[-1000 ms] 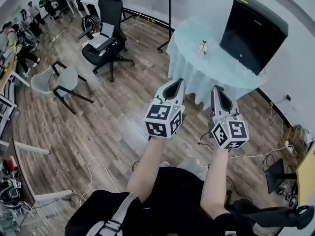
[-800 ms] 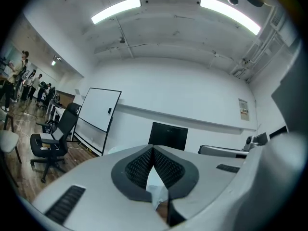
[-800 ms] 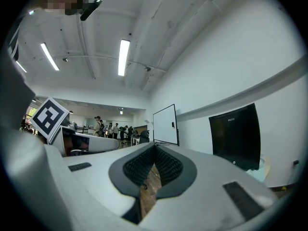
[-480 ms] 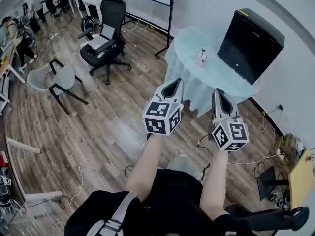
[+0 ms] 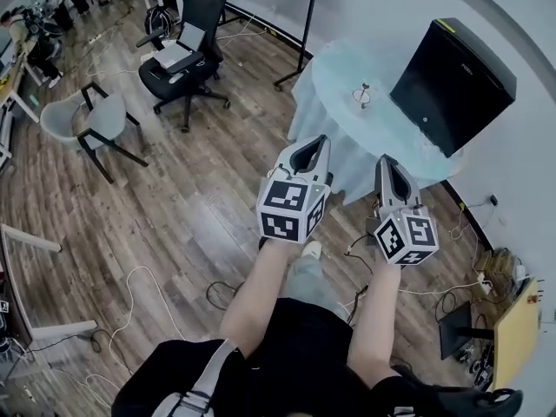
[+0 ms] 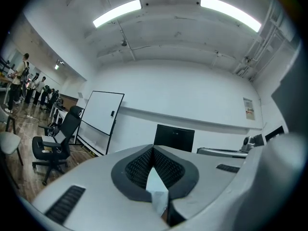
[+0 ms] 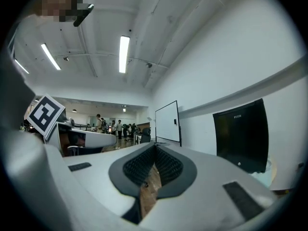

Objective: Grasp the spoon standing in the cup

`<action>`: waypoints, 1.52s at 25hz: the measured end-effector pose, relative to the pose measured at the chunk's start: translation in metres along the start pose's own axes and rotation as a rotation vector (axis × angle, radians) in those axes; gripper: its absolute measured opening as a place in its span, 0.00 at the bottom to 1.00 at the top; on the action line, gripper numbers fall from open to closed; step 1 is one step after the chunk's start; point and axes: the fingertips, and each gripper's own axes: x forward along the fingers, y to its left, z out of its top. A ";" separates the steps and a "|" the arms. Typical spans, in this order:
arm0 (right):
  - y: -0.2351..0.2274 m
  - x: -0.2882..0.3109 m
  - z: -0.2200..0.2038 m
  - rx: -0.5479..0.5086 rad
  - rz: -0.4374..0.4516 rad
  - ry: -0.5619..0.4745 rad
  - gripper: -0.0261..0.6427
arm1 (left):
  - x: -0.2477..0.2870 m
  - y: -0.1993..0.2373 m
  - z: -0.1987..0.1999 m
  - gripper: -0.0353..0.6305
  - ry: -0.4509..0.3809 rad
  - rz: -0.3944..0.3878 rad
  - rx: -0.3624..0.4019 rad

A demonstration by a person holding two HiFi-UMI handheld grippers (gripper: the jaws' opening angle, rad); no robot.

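Note:
A small clear cup (image 5: pixel 361 99) with the spoon (image 5: pixel 364 88) standing in it sits on a round table (image 5: pixel 339 120) draped in pale blue cloth, far ahead in the head view. My left gripper (image 5: pixel 317 143) and right gripper (image 5: pixel 385 161) are held side by side over the wooden floor, short of the table, both pointing toward it. Each one's jaws meet at the tips with nothing between them. Neither gripper view shows the cup or the spoon; the left gripper (image 6: pixel 153 149) and right gripper (image 7: pixel 155 147) each look out at the room.
A big black box (image 5: pixel 452 72) stands on the table just right of the cup. A whiteboard stand (image 5: pixel 300 24) rises behind the table. An office chair (image 5: pixel 187 46) and a grey chair (image 5: pixel 95 124) stand at left. Cables (image 5: pixel 152 289) trail across the floor.
The view has shifted toward the table, which sits slightly lower and nearer now. Both grippers keep their side-by-side pose and stay shut.

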 end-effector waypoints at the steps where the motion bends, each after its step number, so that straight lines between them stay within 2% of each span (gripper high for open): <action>1: -0.003 0.004 -0.004 0.005 0.002 0.009 0.04 | 0.002 0.006 -0.005 0.07 0.012 0.012 -0.005; 5: -0.048 0.006 -0.018 0.053 -0.076 0.028 0.04 | 0.019 0.029 -0.029 0.07 0.062 0.067 -0.044; 8: -0.073 0.015 -0.038 0.087 -0.107 0.056 0.04 | 0.041 0.038 -0.044 0.07 0.089 0.079 -0.063; 14: -0.123 0.053 -0.051 0.129 -0.113 0.063 0.04 | 0.116 0.025 -0.067 0.07 0.160 0.019 -0.056; 18: -0.173 0.073 -0.034 0.074 -0.153 0.042 0.04 | 0.171 0.017 -0.057 0.07 0.149 -0.011 -0.040; 20: -0.192 0.084 -0.032 0.093 -0.159 0.028 0.04 | 0.192 0.013 -0.056 0.07 0.158 -0.022 -0.022; 22: -0.207 0.098 -0.032 0.127 -0.151 0.017 0.04 | 0.211 0.011 -0.053 0.07 0.165 -0.024 -0.001; 27: -0.228 0.136 -0.025 0.130 -0.087 0.004 0.04 | 0.249 0.016 -0.041 0.07 0.140 -0.003 0.023; 34: -0.218 0.182 -0.012 0.090 0.046 -0.011 0.04 | 0.267 0.036 -0.027 0.07 0.106 0.053 0.030; 38: -0.222 0.202 -0.012 0.082 0.072 -0.013 0.05 | 0.287 0.041 -0.028 0.07 0.110 0.054 0.040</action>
